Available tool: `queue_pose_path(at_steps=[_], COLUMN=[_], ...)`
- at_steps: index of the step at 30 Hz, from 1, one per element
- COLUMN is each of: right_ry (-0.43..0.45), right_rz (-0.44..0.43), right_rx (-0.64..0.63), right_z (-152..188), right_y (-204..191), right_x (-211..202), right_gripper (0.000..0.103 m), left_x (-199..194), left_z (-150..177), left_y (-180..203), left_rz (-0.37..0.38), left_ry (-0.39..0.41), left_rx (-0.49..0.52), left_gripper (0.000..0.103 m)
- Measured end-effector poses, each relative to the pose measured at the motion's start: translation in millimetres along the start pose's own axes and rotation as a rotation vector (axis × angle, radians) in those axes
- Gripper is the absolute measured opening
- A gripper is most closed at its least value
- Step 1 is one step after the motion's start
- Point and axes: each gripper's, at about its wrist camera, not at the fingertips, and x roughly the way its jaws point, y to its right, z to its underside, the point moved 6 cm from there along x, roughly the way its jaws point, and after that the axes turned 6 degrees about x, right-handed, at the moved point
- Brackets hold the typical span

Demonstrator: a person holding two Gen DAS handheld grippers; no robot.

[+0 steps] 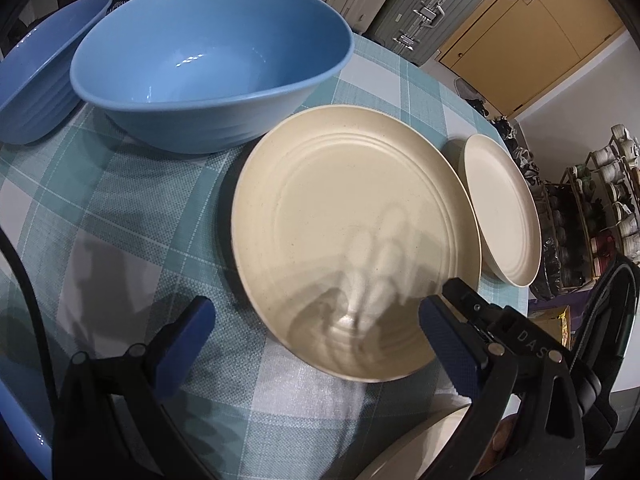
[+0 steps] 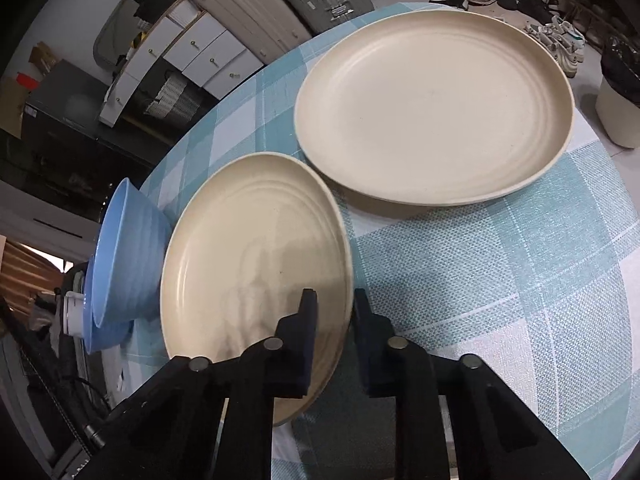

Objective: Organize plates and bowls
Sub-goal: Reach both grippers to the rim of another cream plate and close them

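Observation:
My right gripper is shut on the rim of a cream plate and holds it tilted above the checked tablecloth; the same plate fills the left wrist view. A second cream plate lies flat further away, and shows in the left wrist view too. My left gripper is open and empty, its fingers either side of the held plate's near edge. A large blue bowl and a second blue bowl stand behind; both bowls show at the left in the right wrist view.
The round table's edge curves close behind the bowls and plates. Suitcases, a wooden door and a shoe rack stand beyond. Drawers and a white bin are off the table. Another cream rim shows under my left gripper.

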Motion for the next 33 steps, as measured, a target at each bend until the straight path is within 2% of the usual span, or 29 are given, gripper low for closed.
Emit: queue_pose_path(at_steps=[1, 5, 15, 18, 19, 20, 22, 30, 33], right_ry=[0.004, 0.011, -0.034, -0.051, -0.053, -0.058, -0.069, -0.110, -0.121], right_rz=[0.009, 0.012, 0.048, 0.050, 0.052, 0.051, 0.052, 0.050, 0.051], right_rx=[0.006, 0.006, -0.050, -0.069, -0.073, -0.076, -0.078, -0.112, -0.128], right_z=[0, 0, 3, 5, 5, 5, 5, 5, 4], right_y=[2, 8, 21, 24, 25, 26, 29, 31, 31], right_x=[0, -4, -15, -16, -16, -16, -19, -19, -19], right_gripper=[0.007, 0.007, 0.006, 0.006, 0.006, 0.006, 0.006, 0.007, 0.007], left_x=[1, 2, 5, 9, 9, 10, 12, 18, 17], left_z=[-1, 0, 3, 5, 5, 6, 6, 6, 6], left_y=[0, 0, 5, 10, 12, 14, 15, 5, 2], left_rz=[0.000, -0.004, -0.005, 0.024, 0.033, 0.034, 0.020, -0.013, -0.020], left_ry=[-0.001, -0.005, -0.010, -0.021, -0.021, -0.022, -0.023, -0.018, -0.017], left_rx=[-0.001, 0.002, 0.024, 0.039, 0.045, 0.055, 0.063, 0.026, 0.023], left_gripper=[0.102, 0.102, 0.100, 0.097, 0.094, 0.086, 0.084, 0.056, 0.052])
